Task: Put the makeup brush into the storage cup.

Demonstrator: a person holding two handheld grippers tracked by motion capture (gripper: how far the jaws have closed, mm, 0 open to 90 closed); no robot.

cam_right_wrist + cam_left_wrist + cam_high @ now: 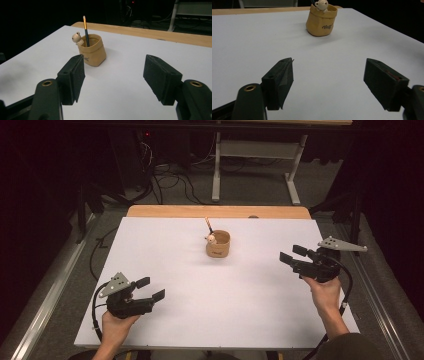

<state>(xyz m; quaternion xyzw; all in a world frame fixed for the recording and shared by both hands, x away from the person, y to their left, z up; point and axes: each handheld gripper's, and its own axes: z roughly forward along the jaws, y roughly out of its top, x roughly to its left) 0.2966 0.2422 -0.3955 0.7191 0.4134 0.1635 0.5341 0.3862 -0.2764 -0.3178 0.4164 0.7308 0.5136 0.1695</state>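
Nearest the high view's camera, the left gripper [150,289] sits low at the near left of the desk [165,250], held in a hand [116,326], its jaws spread wide with nothing between them. From the left gripper view the same wide gap shows only bare white desk surface, and the tan pot [321,20] stands well ahead, upright, with a small pale animal figure [321,4] perched at its rim.

On the right side of the desk, the right gripper [293,256] is held by the other hand [325,292], raised a little off the surface, jaws likewise wide apart and empty. Its own view looks toward the pot [93,50], which stands apart from both jaws and beyond them.

Inside the pot a slim paintbrush [86,29] leans nearly upright, dark-handled with a lighter tip. In the high view the pot [218,245] stands on the white sheet near the middle, toward the far edge, well apart from both grippers.
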